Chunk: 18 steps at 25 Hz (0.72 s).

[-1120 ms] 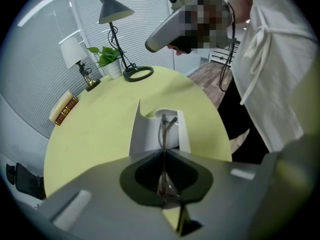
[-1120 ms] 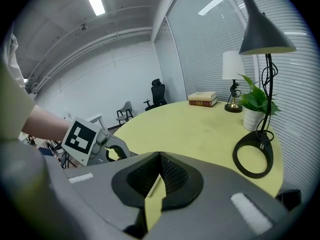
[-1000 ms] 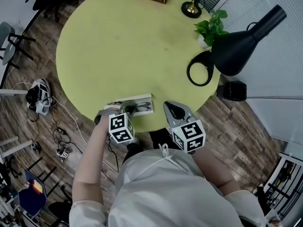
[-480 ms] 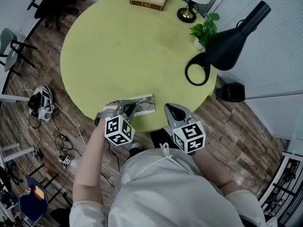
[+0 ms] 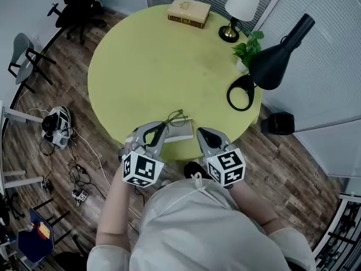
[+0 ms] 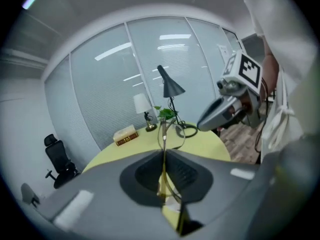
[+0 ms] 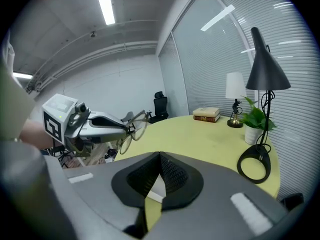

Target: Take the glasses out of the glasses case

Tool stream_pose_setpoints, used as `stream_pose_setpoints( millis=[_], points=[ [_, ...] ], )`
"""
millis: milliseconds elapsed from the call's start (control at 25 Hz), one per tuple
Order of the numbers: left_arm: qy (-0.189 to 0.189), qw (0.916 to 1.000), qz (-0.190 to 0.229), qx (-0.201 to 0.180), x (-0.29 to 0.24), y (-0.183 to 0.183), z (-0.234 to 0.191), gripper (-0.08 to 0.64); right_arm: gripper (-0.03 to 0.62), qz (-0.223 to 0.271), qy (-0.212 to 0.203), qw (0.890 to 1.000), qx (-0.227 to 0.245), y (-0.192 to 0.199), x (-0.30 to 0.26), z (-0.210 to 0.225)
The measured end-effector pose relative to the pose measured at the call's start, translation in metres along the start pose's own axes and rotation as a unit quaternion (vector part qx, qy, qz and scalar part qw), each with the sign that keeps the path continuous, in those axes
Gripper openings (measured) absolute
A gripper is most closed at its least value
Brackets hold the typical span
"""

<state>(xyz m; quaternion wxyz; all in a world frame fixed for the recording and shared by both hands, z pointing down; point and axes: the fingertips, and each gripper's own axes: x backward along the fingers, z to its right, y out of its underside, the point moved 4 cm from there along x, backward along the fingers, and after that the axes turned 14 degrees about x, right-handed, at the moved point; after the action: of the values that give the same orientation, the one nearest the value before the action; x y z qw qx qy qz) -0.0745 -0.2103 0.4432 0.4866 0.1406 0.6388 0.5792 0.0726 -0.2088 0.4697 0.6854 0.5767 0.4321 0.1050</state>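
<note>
1. Glasses held in the air at the near edge of a round yellow-green table. Thin frame pinched between the closed jaws of the left gripper, lenses sticking out past the jaw tips, away from the person.
2. Left gripper angled forward and a little to the right, marker cube nearest the body. Bare left forearm stretched out behind it from the lower left.
3. Glasses case, pale and flat, lying on the table just below the glasses, between the two grippers.
4. Right gripper just right of the case, tilted forward and slightly left. Jaws pressed together, nothing between them; only a sliver of case and table visible through the hollow behind the tips.
5. Right arm mostly hidden under the person's pale top.
6. On the far side of the table: book, small lamp with a white shade, potted plant, black desk lamp on a ring base.
7. Wooden floor all around, with an office chair and cables to the left.
</note>
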Motion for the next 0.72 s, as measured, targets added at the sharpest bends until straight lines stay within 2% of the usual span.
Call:
stream_pose_setpoints(
  millis=[120,240,320,480,560,640,720],
  points=[
    [-0.03,0.9968,0.05,0.055,0.027,-0.016,-0.011,0.015,0.0,0.013,-0.002,1.0,0.005,-0.011,0.001,-0.01],
    [-0.067,0.987,0.1,0.107,0.053,-0.027,-0.024,0.015,0.0,0.03,-0.002,0.999,0.009,-0.024,0.002,-0.018],
    [-0.102,0.9764,0.125,0.143,0.07,-0.028,-0.033,0.015,0.0,0.044,-0.003,0.999,0.011,-0.033,0.002,-0.024],
    [-0.162,0.9464,0.166,0.224,0.102,-0.024,-0.047,0.015,0.0,0.077,-0.001,0.997,0.013,-0.051,0.007,-0.036],
    [-0.184,0.9335,0.176,0.253,0.112,-0.022,-0.05,0.015,0.0,0.093,0.003,0.996,0.014,-0.058,0.01,-0.038],
    [-0.196,0.9269,0.18,0.265,0.115,-0.022,-0.049,0.015,0.0,0.103,0.008,0.995,0.015,-0.064,0.014,-0.037],
    [-0.198,0.9255,0.182,0.267,0.115,-0.024,-0.047,0.015,0.0,0.109,0.013,0.994,0.017,-0.067,0.016,-0.036]
  ],
)
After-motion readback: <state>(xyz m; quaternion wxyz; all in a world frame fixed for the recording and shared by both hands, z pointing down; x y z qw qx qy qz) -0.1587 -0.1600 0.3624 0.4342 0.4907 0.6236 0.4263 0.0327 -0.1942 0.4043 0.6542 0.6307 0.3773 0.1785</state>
